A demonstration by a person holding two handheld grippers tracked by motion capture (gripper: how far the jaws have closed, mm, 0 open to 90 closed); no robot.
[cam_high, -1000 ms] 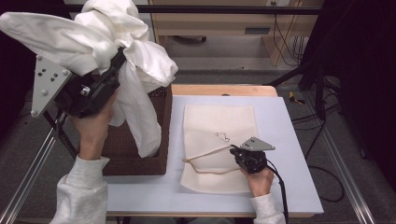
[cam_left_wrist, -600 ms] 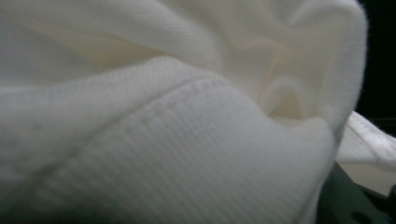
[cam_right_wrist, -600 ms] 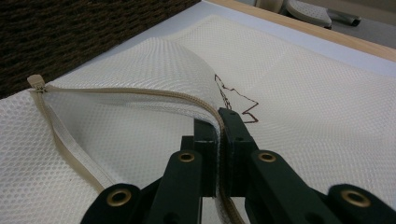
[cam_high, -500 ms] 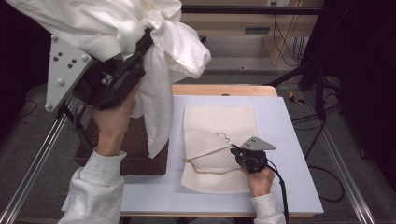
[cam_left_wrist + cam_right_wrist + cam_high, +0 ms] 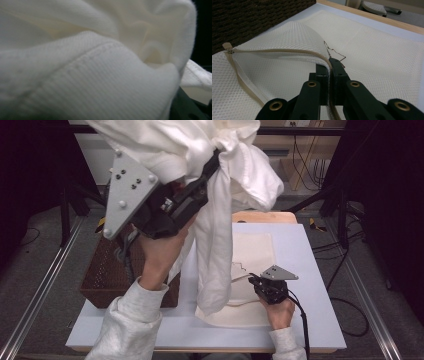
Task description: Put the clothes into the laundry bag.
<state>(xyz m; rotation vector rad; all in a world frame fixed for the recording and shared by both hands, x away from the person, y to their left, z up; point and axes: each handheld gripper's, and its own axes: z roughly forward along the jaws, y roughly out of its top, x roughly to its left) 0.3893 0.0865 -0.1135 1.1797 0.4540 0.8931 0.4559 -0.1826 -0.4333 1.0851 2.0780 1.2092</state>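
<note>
Landmark: the mesh laundry bag (image 5: 255, 255), flat on the white table (image 5: 320, 320).

Nearest the person, at the bag's near edge: right tool (image 5: 251, 279), resting low by the right hand (image 5: 280, 312). In the right gripper view its jaws are pressed together on the zipper (image 5: 287, 51) edge of the bag (image 5: 374, 57), lifting the upper mesh layer so the mouth gapes. Zipper pull (image 5: 227, 46) sits at the far-left end of the opening in that view. Grip is solid, no gap between the pads.

Above the bag, left of centre: white garment (image 5: 225, 210), bunched up and hanging off the left tool (image 5: 215, 162). Its lower end dangles over the bag's left half, right beside the right tool; can't tell if it touches the mesh. The left tool is raised well above the table, its grey plate (image 5: 127, 195) facing the camera, and its jaws are clamped on a thick wad of the fabric. The left gripper view has garment (image 5: 100, 75) cloth with a stitched seam right up against the lens.

Left of the bag: dark woven basket (image 5: 107, 275), on the table edge, partly behind the left sleeve (image 5: 132, 325).

Beyond the bag: wooden strip (image 5: 265, 216) along the table's far side, then dark stands and cables on the floor.
</note>
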